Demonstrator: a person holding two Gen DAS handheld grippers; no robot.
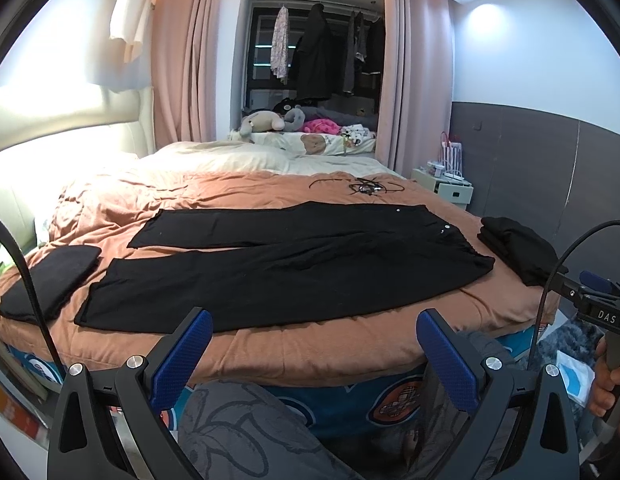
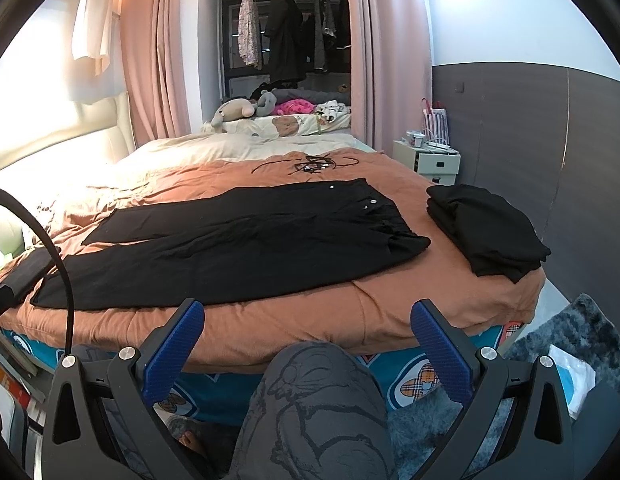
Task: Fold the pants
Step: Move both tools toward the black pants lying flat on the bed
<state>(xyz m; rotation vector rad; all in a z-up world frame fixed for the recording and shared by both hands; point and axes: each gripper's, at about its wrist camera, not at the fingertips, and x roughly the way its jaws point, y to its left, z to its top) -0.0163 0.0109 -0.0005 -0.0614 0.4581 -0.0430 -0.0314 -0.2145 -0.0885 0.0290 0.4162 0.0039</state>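
pants [image 1: 286, 264] flat on the orange bedspread [image 1: 310, 344], unfolded, both legs running out to my left, waistband on the right. two small pale buttons visible near the waist. far leg and near leg lie side by side, split apart toward the hems, near leg's hem closest to the bed edge.

my left gripper [image 1: 314, 354] is wide open, blue pads [image 1: 186, 356] spread well apart, nothing between them. it hangs short of the bed edge, above my knee, not touching the pants.

my right gripper [image 2: 308, 346] same story: jaws wide, empty, held off the bed edge over my grey patterned trouser leg [image 2: 314, 408]. in the left view its body shows at the far right edge, my hand [image 1: 610, 380] on the handle.

other stuff on the bed: folded black stack [image 2: 486, 224] near the right corner, apart from the waistband. another folded black piece [image 1: 50, 280] at the left end, just beside the near hem. tangle of black cords [image 1: 366, 188] further back, past the far leg, not touching the pants. cream pillows [image 1: 214, 156] beyond that.

white nightstand [image 2: 430, 160] at the far right of the bed, against the grey wall panel. shaggy grey rug [image 2: 582, 336] on the floor by my right side.
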